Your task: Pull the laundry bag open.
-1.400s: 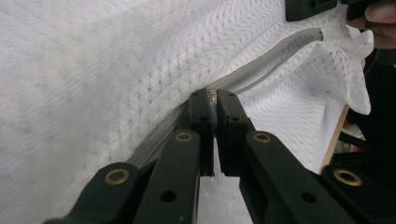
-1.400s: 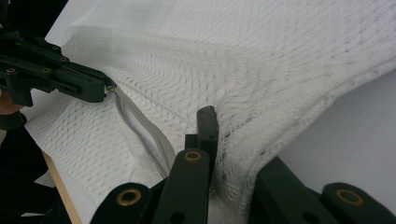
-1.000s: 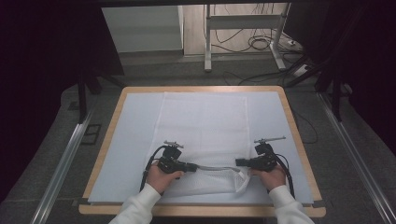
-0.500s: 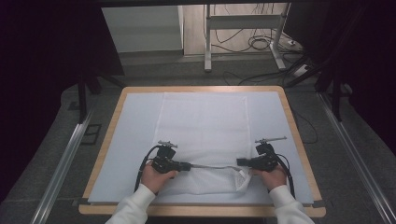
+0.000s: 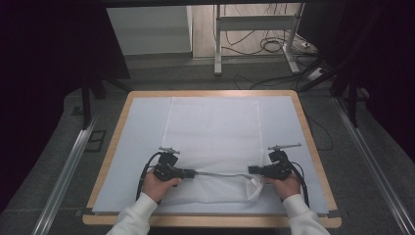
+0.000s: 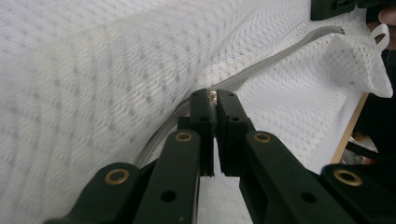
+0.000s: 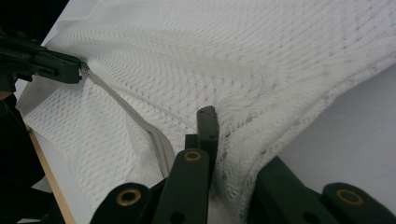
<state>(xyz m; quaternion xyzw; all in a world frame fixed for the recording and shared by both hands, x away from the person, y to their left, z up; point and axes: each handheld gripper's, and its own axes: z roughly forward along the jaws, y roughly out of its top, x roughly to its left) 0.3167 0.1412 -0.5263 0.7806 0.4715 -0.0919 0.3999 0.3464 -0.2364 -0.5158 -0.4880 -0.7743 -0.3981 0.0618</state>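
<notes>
A dim room with cables on the floor lay behind the desk (image 5: pixel 117 147), whose wood-edged top carried a pale mat. A white mesh laundry bag (image 5: pixel 213 129) lay flat across the middle of the high view, its zipper (image 5: pixel 218 174) running along the lower part of the frame between the two hands.

In the lower left centre, the left gripper (image 5: pixel 192 172) had its jaws pressed together on the small metal zipper pull (image 6: pixel 213 95), which showed between the tips in the left gripper view. In the lower right centre, the right gripper (image 5: pixel 250 170) was clamped on the bag's mesh at the corner by the zipper's end; in the right gripper view the fabric bunched between its jaws.

The step in hand looked like working the zipper: one gripper anchoring the bag, the other set to draw the slider along the track. The next move likely called for a level pull straight along the zipper line, the right gripper keeping the cloth taut so the mesh did not pucker or jam the slider.
</notes>
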